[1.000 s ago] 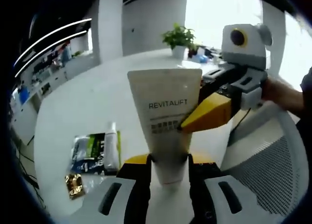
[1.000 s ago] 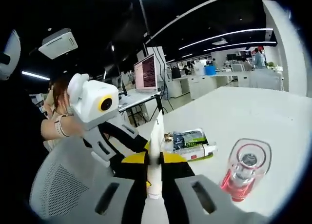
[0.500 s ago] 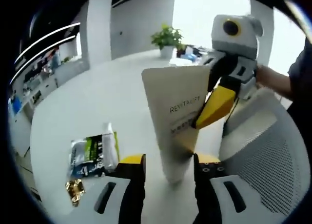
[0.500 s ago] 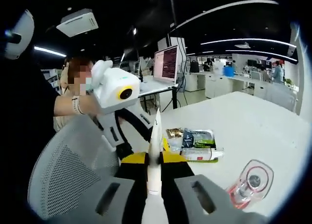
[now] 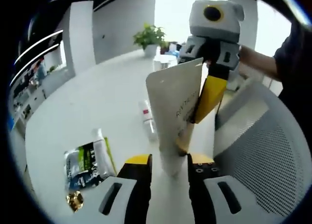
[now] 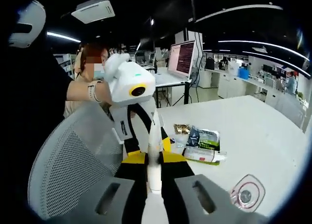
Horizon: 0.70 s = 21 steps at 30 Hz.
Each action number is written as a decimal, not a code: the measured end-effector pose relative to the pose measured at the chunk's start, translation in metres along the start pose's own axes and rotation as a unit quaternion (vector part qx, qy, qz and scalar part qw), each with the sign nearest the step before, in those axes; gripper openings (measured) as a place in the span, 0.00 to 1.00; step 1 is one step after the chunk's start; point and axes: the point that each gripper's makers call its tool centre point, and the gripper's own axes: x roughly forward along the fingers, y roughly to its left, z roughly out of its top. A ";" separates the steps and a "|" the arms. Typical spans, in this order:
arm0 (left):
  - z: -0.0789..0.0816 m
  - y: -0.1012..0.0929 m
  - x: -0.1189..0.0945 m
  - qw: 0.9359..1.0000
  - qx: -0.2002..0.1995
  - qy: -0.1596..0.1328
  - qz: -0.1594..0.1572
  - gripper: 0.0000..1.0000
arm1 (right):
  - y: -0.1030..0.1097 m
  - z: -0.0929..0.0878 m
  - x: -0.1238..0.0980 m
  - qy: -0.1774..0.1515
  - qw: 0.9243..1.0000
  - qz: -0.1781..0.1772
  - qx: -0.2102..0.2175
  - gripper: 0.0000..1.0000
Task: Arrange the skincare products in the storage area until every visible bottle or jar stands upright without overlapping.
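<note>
One white tube [image 5: 174, 107] is clamped by the right gripper [image 6: 155, 155].
The left gripper [image 5: 165, 163] is parted; one sachet pack [image 5: 87, 160], one small bottle [image 5: 146, 114] are seen on the white table [image 5: 92, 97].

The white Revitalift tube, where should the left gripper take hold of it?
By the round cap end of the white tube, low between the left gripper fingers. The right gripper already pinches the flat, wide crimped part.
</note>
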 end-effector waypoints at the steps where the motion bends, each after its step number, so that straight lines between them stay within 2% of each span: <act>1: 0.000 -0.002 0.002 1.000 0.003 0.000 -0.009 0.23 | 0.000 0.000 0.000 0.003 1.000 0.002 -0.002 0.08; 3: 0.000 -0.006 0.004 1.000 0.005 -0.001 -0.024 0.19 | 0.000 -0.001 -0.001 0.010 1.000 0.007 -0.009 0.08; 12: -0.005 -0.005 0.016 0.999 0.024 0.014 -0.030 0.18 | -0.002 -0.004 -0.007 0.010 1.000 0.016 -0.007 0.10; 15: -0.004 -0.004 0.017 0.999 0.022 0.013 -0.033 0.18 | -0.004 -0.005 -0.008 0.010 1.000 0.011 0.018 0.10; 21: -0.002 -0.004 0.019 0.999 0.040 0.013 -0.023 0.16 | -0.008 -0.006 -0.011 0.007 1.000 -0.012 0.014 0.13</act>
